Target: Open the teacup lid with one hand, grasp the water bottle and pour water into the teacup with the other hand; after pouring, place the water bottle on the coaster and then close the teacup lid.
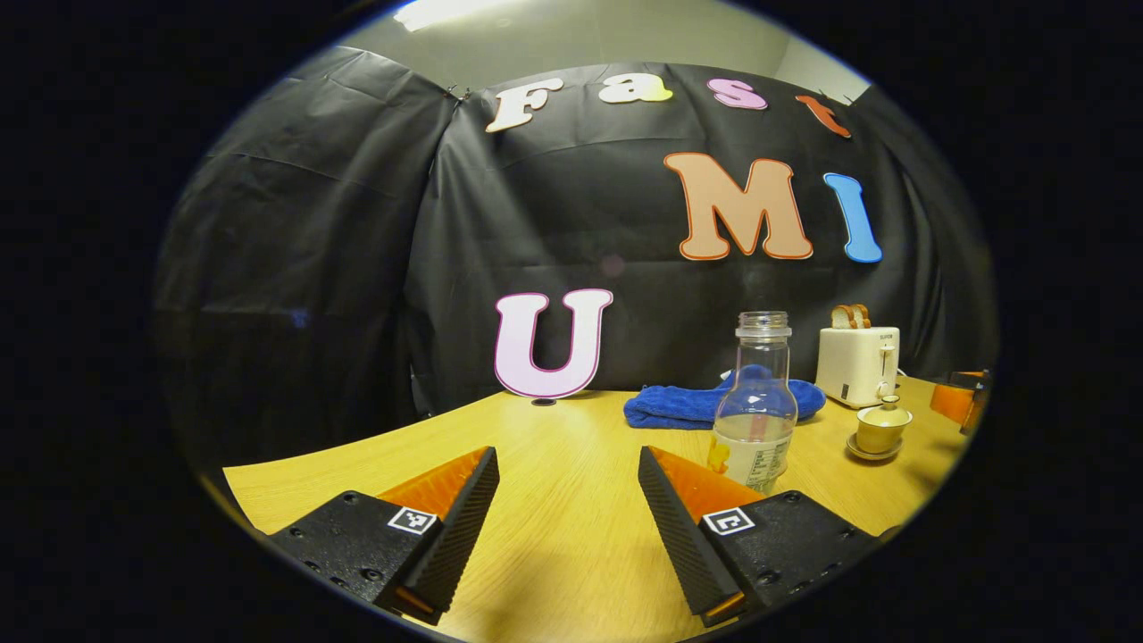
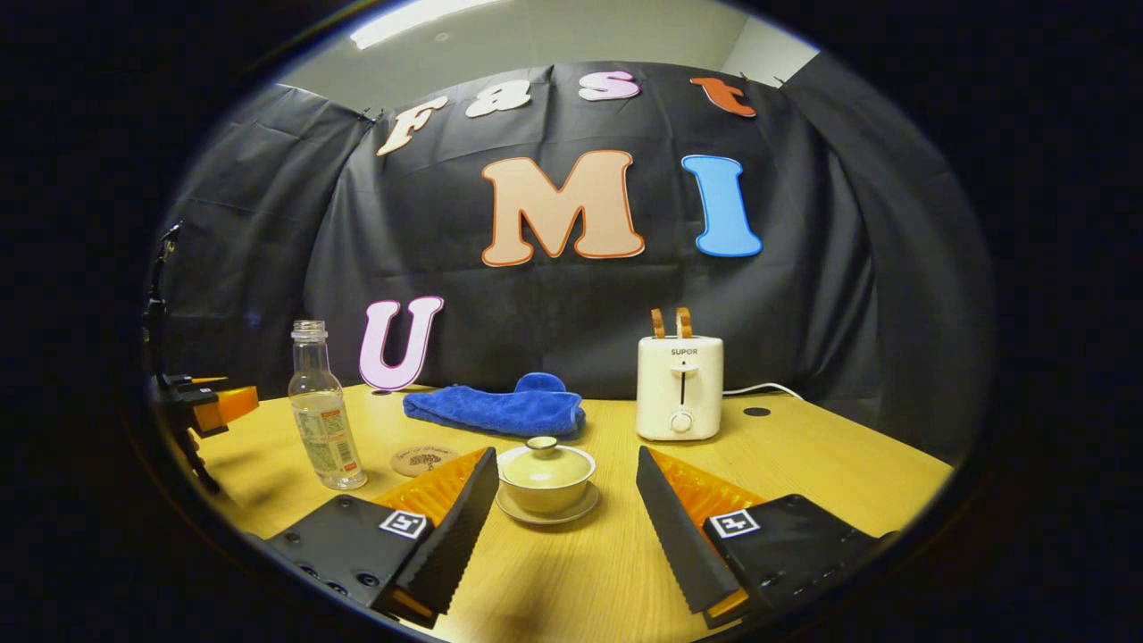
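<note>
Teacup [image 2: 546, 480] lidded, between wide-open, empty right claw [image 2: 566, 505] fingers.

Both views are fairly dim, lit from above by a ceiling light [image 2: 420, 20] that shows as a bright washed-out strip at the top of the frame. The wooden table [image 2: 804, 455] catches most of the light and glows warm yellow, with soft shadows under the bottle [image 2: 323, 411] and the teacup [image 2: 545, 478]. The fisheye lens bends the table edge and the wall folds strongly toward the rim, where the picture darkens. The centre is sharp; the fingers at the bottom look slightly soft.
</note>
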The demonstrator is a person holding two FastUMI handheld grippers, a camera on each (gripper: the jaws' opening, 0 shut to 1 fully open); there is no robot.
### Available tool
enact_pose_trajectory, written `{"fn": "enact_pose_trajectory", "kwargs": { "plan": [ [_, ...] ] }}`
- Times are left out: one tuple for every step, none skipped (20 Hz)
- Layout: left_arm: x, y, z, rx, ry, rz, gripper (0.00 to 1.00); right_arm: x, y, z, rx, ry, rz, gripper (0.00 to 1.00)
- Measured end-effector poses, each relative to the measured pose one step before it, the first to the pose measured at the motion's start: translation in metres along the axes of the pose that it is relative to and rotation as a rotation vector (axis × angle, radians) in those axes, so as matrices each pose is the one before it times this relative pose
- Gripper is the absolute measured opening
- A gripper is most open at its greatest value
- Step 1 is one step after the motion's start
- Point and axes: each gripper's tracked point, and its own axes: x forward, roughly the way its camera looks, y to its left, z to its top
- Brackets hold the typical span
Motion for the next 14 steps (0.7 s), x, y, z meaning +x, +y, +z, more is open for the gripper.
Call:
{"fn": "enact_pose_trajectory", "kwargs": {
  "plan": [
    [0.00006, -0.00049, -0.00039, -0.00005, 0.00035, -0.00191, 0.92, 0.00500, 0.00208, -0.00166, -0.00052, 0.00527, 0.00724, 0.98],
    [-0.00037, -0.00041, 0.00011, -0.00025, -0.00014, -0.00108, 0.92, 0.00394, 0.00127, -0.00013, -0.00050, 0.00473, 0.00840, 0.96],
    [0.00026, 0.00014, -0.00041, 0.00017, -0.00009, -0.00052, 0.92, 0.00619, 0.00228, -0.00118, 0.00105, 0.00586, 0.00892, 0.96],
    [0.00058, 0.00038, 0.00065, 0.00021, -0.00044, -0.00005, 0.92, 0.00600, 0.00262, -0.00108, -0.00044, 0.00714, 0.01116, 0.96],
    [-0.00039, -0.00054, -0.00028, 0.00116, -0.00075, -0.00008, 0.92, 0.00806, 0.00225, -0.00098, 0.00053, 0.00747, 0.01005, 0.98],
    [0.00028, 0.00028, -0.00003, -0.00068, 0.00033, 0.00016, 0.92, 0.00636, 0.00069, -0.00033, -0.00053, 0.00677, 0.00468, 0.98],
    [0.00013, -0.00017, -0.00036, 0.00064, -0.00018, -0.00003, 0.92, 0.00532, 0.00127, -0.00178, -0.00028, 0.00704, 0.00309, 0.98],
    [0.00019, 0.00014, 0.00061, -0.00018, -0.00063, 0.00001, 0.92, 0.00501, 0.00083, -0.00037, 0.00044, 0.00823, 0.00374, 0.96],
    [-0.00048, -0.00009, -0.00046, 0.00008, 0.00060, -0.00003, 0.92, 0.00552, 0.00142, -0.00140, -0.00099, 0.00933, 0.00358, 0.96],
    [0.00024, -0.00021, 0.00008, -0.00011, -0.00046, -0.00004, 0.92, 0.00643, 0.00052, -0.00110, -0.00144, 0.01009, 0.00328, 0.96],
    [0.00017, 0.00013, -0.00006, 0.00026, 0.00046, -0.00008, 0.92, 0.00417, 0.00098, -0.00128, -0.00151, 0.00865, 0.00211, 0.96],
    [-0.00007, 0.00016, 0.00030, -0.00020, -0.00034, -0.00015, 0.92, 0.00543, -0.00025, -0.00038, -0.00032, 0.00739, -0.00288, 0.96],
    [-0.00013, 0.00001, -0.00080, 0.00015, 0.00019, -0.00004, 0.92, 0.00410, -0.00048, -0.00130, -0.00073, 0.00906, -0.00277, 0.96],
    [-0.00015, 0.00033, 0.00053, -0.00010, -0.00021, 0.00002, 0.92, 0.00428, -0.00112, -0.00129, -0.00086, 0.01118, -0.00525, 0.98]
  ]
}}
